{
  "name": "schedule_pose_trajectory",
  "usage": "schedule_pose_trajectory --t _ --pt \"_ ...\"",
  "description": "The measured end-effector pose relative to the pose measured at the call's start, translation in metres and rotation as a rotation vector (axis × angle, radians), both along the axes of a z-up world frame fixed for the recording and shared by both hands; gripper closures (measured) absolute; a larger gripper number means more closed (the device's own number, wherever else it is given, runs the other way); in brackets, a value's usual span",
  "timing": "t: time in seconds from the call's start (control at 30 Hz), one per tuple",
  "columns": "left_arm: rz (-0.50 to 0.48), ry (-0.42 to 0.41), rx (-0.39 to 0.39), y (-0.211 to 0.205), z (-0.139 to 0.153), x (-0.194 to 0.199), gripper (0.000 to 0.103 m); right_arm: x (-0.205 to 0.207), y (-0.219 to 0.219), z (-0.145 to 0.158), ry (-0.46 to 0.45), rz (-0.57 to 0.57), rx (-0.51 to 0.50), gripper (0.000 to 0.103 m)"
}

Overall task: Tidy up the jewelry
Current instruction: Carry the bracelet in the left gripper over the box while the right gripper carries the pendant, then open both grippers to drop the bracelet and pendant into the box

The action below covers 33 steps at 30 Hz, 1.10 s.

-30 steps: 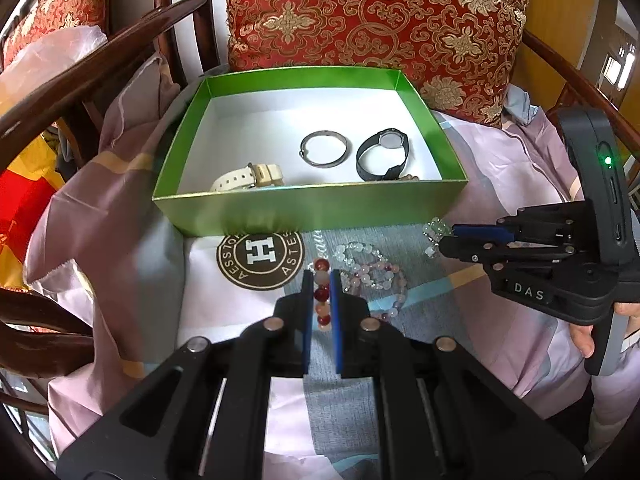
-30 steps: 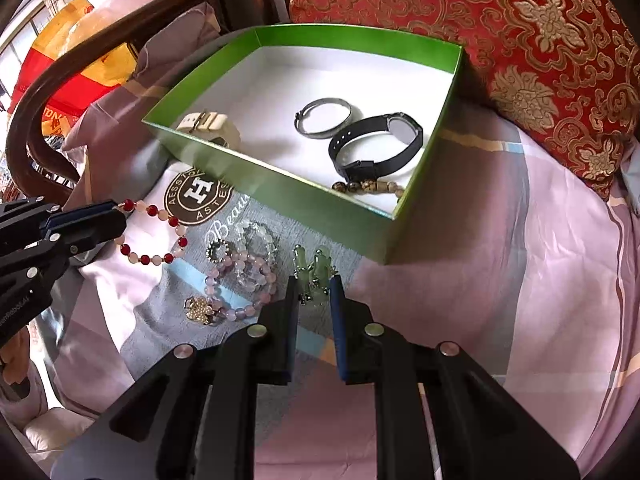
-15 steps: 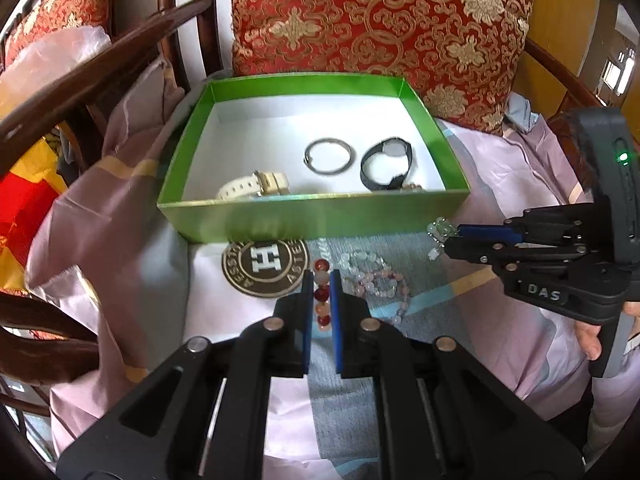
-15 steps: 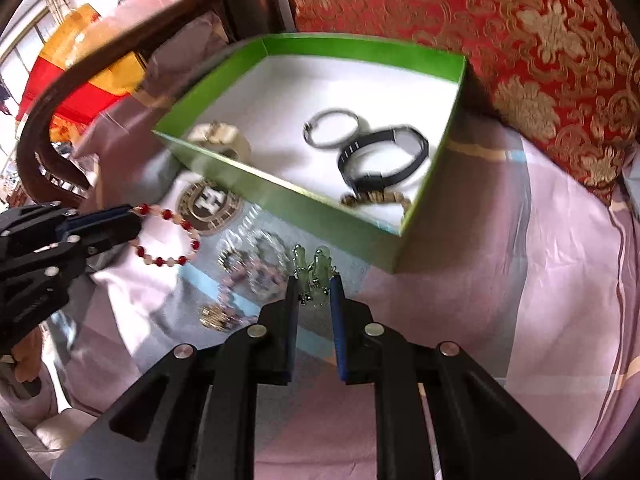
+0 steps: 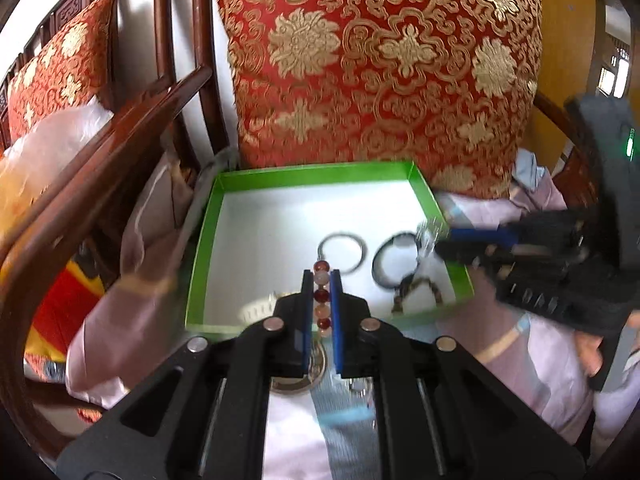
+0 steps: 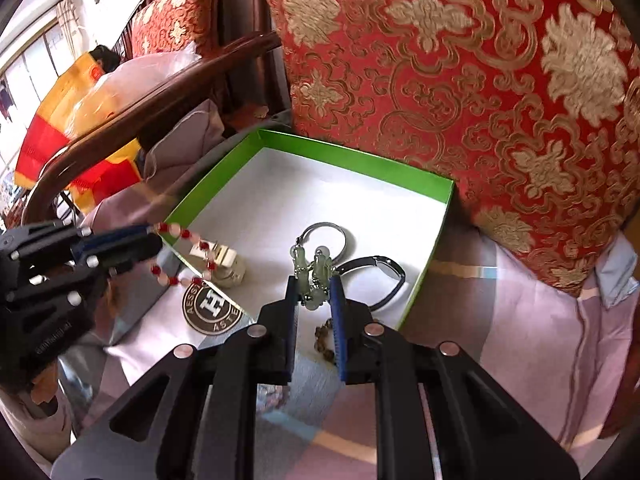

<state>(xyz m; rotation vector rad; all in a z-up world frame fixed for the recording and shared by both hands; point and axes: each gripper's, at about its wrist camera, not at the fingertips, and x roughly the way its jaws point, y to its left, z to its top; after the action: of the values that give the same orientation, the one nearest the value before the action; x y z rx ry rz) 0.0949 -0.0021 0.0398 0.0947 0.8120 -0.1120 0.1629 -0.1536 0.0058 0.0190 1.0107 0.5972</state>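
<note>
My left gripper (image 5: 321, 280) is shut on a bracelet of red and pink beads (image 5: 321, 278), lifted above the front wall of the green box (image 5: 312, 170). The bracelet (image 6: 184, 256) hangs as a loop from the left gripper (image 6: 148, 236) in the right wrist view. My right gripper (image 6: 314, 284) is shut on a pair of pale green earrings (image 6: 312, 268) over the box's front right part. Inside the box lie a silver ring (image 6: 326, 236), a black band (image 6: 376, 268), a cream watch (image 6: 228, 264) and brown beads (image 6: 326, 340).
A red and gold cushion (image 5: 380, 68) stands right behind the box. A dark wooden chair arm (image 5: 120, 128) curves along the left. Pink cloth (image 6: 500, 320) covers the seat, with a round logo badge (image 6: 212, 308) and more blurred jewelry (image 6: 272, 394) in front of the box.
Both grippers have risen off the cloth with their pieces and moved forward over the box's front edge. The views tilted up and the box now sits lower and closer.
</note>
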Motion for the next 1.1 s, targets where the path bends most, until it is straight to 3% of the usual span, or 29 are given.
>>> schedule_pose_trajectory --t 0.2,0.53,0.57,0.63,0.67,0.9,1.1 --pt "0.008 0.056 -0.016 -0.001 -0.023 0.044 0.095 0.014 0.005 -0.043 0.071 -0.006 -0.051 0.087" --pt "0.03 0.158 -0.021 0.003 -0.069 0.073 0.093 0.018 0.01 -0.055 0.049 -0.026 -0.121 0.086" --pt "0.031 0.156 -0.02 0.003 -0.069 0.072 0.087 0.017 0.01 -0.054 0.048 -0.024 -0.122 0.083" --pt "0.034 0.146 -0.025 0.006 -0.065 0.069 0.073 0.013 0.011 -0.05 0.033 -0.024 -0.118 0.068" --pt "0.036 0.136 -0.026 0.007 -0.062 0.066 0.072 0.012 0.011 -0.048 0.023 -0.029 -0.118 0.06" --pt "0.042 0.119 -0.018 0.014 -0.049 0.031 0.072 -0.013 0.017 -0.023 -0.024 0.022 -0.088 0.059" --pt "0.046 0.182 -0.043 0.03 -0.06 -0.014 0.072 -0.048 0.017 -0.014 0.012 0.149 -0.017 0.06"
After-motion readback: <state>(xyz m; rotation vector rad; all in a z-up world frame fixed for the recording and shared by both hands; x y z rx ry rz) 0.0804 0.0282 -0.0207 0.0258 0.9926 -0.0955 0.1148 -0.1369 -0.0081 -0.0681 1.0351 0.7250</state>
